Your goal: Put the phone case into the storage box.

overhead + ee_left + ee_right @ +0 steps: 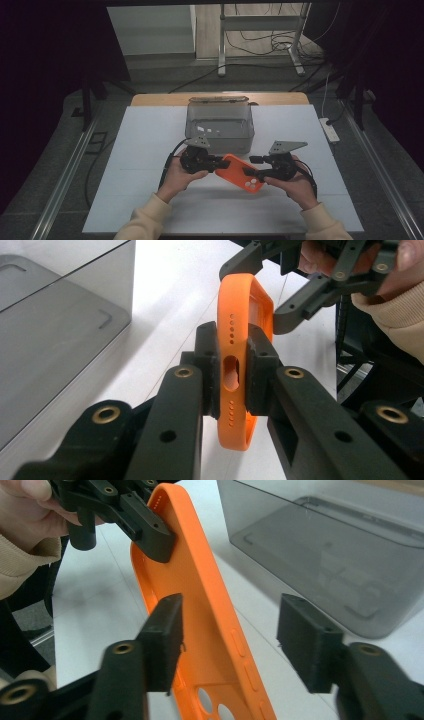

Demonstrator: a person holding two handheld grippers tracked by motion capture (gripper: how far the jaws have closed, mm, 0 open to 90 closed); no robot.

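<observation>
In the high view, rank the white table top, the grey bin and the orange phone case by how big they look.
1. white table top, by far the largest.
2. grey bin.
3. orange phone case, smallest; it sits nearer the camera than the bin, yet looks clearly smaller.

Matt orange rubbery phone case (239,360)
</observation>
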